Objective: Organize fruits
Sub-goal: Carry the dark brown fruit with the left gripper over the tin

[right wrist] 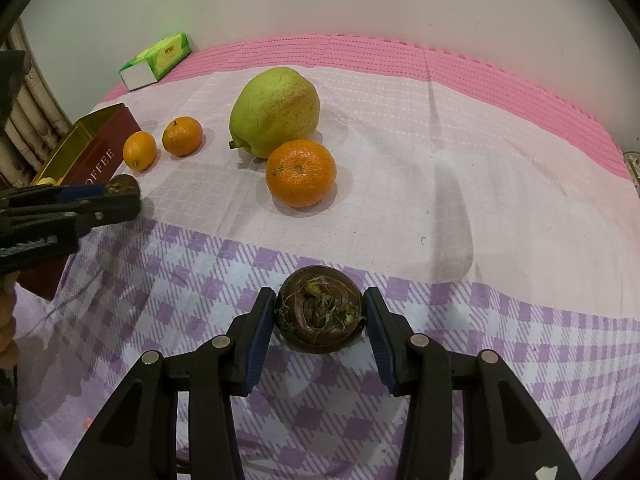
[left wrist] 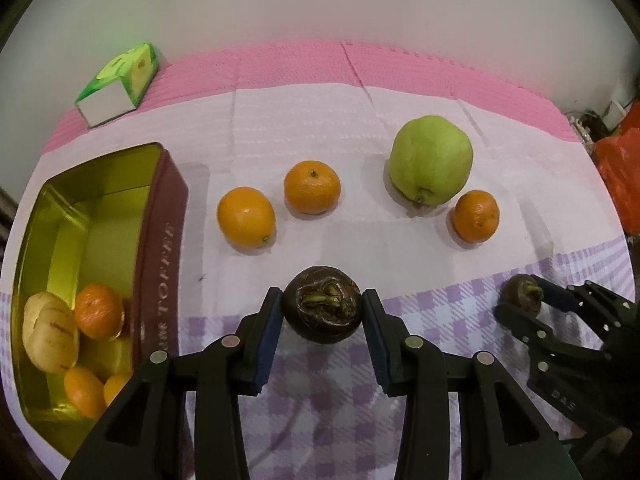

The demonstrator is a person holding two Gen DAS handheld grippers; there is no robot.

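My left gripper (left wrist: pixel 322 306) is shut on a dark brown water chestnut (left wrist: pixel 322 309), held above the checked cloth. My right gripper (right wrist: pixel 320 308) is shut on a second dark water chestnut (right wrist: pixel 320 309); it also shows in the left wrist view (left wrist: pixel 522 294). A green pear (left wrist: pixel 431 159) and three oranges (left wrist: pixel 246 216) (left wrist: pixel 312 187) (left wrist: pixel 476 216) lie on the cloth. A gold-lined toffee tin (left wrist: pixel 160 248) at the left holds several oranges (left wrist: pixel 98 311) and a pale potato-like piece (left wrist: pixel 50 332).
A green tissue box (left wrist: pixel 118 84) lies at the far left on the pink mat (left wrist: pixel 360 64). An orange plastic bag (left wrist: pixel 622 168) sits at the right edge. A white wall stands behind the table.
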